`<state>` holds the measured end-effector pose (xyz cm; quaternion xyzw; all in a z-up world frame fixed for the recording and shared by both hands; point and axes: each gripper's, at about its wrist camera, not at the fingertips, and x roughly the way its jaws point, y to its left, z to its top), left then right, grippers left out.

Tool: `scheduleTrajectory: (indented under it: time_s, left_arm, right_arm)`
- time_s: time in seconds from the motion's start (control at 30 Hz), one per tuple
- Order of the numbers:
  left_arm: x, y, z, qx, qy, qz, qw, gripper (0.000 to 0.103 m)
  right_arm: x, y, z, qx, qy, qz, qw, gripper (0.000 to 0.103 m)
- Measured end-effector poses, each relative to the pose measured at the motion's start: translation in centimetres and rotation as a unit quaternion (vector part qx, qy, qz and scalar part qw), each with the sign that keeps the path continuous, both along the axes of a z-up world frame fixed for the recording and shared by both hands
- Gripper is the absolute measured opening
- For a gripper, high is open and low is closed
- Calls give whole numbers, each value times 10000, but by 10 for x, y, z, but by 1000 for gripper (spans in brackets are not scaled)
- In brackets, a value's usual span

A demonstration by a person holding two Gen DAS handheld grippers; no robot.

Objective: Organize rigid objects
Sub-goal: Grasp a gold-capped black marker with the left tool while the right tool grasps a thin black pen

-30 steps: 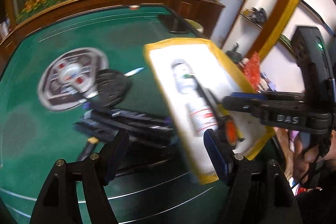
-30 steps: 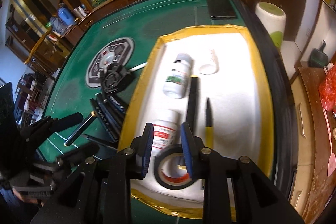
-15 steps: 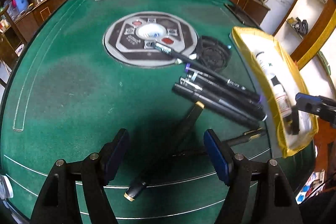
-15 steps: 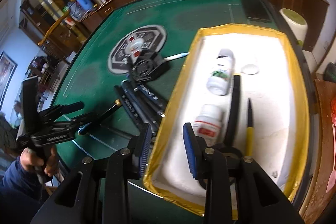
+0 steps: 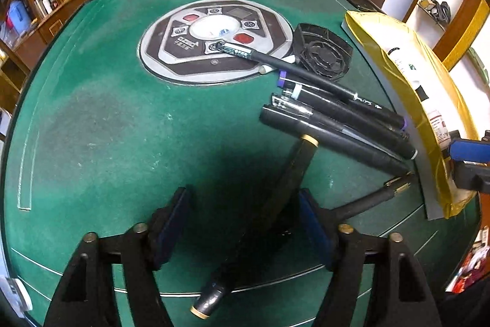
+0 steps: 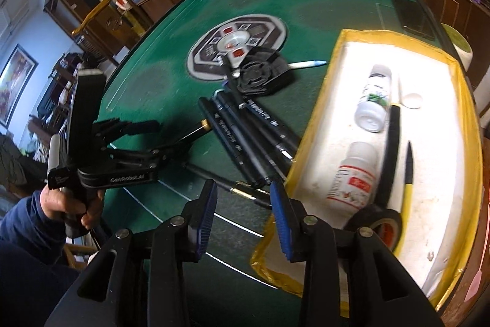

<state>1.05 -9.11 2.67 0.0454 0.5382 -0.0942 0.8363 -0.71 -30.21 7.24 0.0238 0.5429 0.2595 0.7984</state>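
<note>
My left gripper (image 5: pixel 242 222) straddles gold-tipped pen (image 5: pixel 277 204) near table's (image 5: pixel 107 127) front edge, jaws just narrowing, not yet pinching; off-centre squeeze may flick it. Right gripper (image 6: pixel 243 210) empty, jaws just widening, beside tray's (image 6: pixel 309 137) front-left corner; could snag rim.

Yellow-rimmed tray (image 6: pixel 312 124) at 3 o'clock holding two bottles (image 6: pixel 355 176), tape roll (image 6: pixel 382 222); black pens (image 6: pixel 245 137) on green desk (image 6: pixel 171 75) centre; right gripper (image 6: pixel 243 219) empty, jaws just parting.
</note>
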Motion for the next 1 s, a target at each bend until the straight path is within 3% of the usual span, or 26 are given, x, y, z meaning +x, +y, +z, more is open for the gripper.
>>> scheduleTrajectory:
  time_s: [0.07, 0.13, 0.23, 0.5, 0.7, 0.73, 0.77, 0.83, 1.0]
  left_arm:
    - [-2, 3, 1, 86, -55, -20, 9999, 57]
    - [-4, 10, 2, 69, -54, 43, 10000, 42]
    - [-9, 24, 2, 4, -32, 193, 9998, 33]
    - [-14, 25, 1, 134, -6, 327, 9994, 34]
    - [-14, 26, 0, 88, -46, 429, 9990, 34]
    - [-14, 25, 0, 96, -52, 442, 9990, 34]
    - [-14, 25, 0, 96, -54, 457, 9989, 34]
    - [-13, 25, 0, 93, -45, 482, 9988, 34]
    - [-11, 23, 0, 143, -19, 481, 9987, 35]
  right_arm:
    - [0, 8, -3, -40, 48, 131, 9999, 40]
    - [1, 20, -7, -120, 90, 342, 9993, 40]
    - [2, 39, -12, -273, 103, 744, 9968, 40]
    - [17, 93, -36, -1036, 128, 2129, 9715, 40]
    - [16, 109, -49, -1502, 90, 2657, 9522, 39]
    - [14, 111, -49, -1573, 76, 2674, 9506, 34]
    - [11, 113, -48, -1625, 62, 2684, 9495, 22]
    - [5, 118, -47, -1705, 78, 2721, 9470, 12]
    - [-14, 122, -45, -1465, 287, 2505, 9565, 9]
